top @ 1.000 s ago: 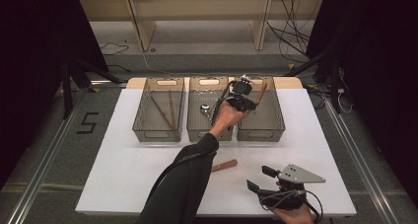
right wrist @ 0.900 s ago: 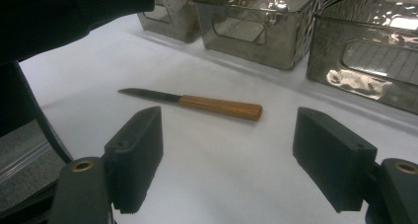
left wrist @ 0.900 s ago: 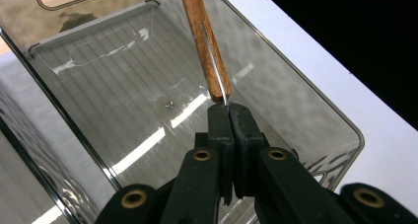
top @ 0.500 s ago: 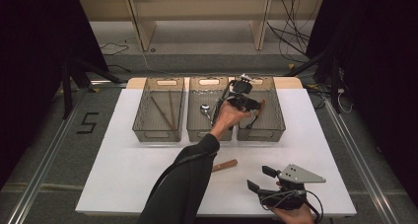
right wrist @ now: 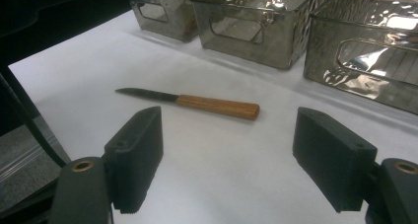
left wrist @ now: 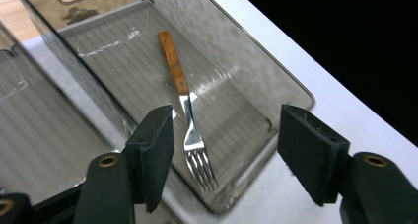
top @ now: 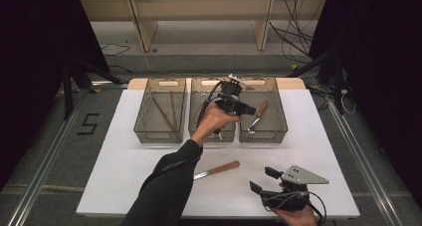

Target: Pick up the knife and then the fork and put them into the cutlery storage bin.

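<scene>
Wood-handled steel fork (left wrist: 185,113) lies flat on the floor of the clear smoked-plastic bin (top: 278,131) at the table's far right edge — apparently sorted there by type, as the neighbouring bins hold other utensils. Its long axis runs diagonally: handle toward the bin's far right corner, tines toward the near wall. Left gripper (top: 249,109) hovers above this bin, jaws just opened and parted with nothing between them; the fork rests free below, so the drop looks complete. Right gripper (top: 263,180) sits near the table's front edge, jaws spread and empty. Wood-handled knife (right wrist: 190,102) lies on the white table just ahead of it — blade pointing left, handle right — likely the next pick.
</scene>
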Demonstrator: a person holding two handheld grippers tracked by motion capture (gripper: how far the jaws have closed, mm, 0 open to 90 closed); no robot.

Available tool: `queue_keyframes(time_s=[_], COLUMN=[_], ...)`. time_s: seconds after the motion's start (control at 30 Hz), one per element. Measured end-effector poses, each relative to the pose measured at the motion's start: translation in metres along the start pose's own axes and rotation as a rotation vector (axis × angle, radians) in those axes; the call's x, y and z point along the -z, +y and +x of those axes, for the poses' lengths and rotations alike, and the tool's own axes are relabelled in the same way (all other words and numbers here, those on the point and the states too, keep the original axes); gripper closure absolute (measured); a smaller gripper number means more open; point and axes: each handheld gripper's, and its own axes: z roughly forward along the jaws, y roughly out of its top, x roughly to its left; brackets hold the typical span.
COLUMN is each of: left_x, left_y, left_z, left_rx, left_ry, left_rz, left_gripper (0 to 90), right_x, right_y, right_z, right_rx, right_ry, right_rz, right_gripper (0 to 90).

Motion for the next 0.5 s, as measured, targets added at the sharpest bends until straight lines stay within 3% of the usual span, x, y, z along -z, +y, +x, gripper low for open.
queue_keyframes(time_s=[0.2,0.5], left_x=[0.026,0.059], left_y=[-0.022,-0.057], left_z=[-0.003,-0.010], left_rx=[-0.027,-0.104], left_ry=[-0.018,-0.003], left_rz=[-0.010,-0.013], left_gripper=[34.5,30.6], right_x=[0.000,-0.001], right_y=[0.000,0.000], right_z=[-0.001,0.000], right_rx=[0.001,0.003], right_ry=[-0.002,-0.003], right_rz=[0.005,0.005], right_gripper=[28.0,28.1])
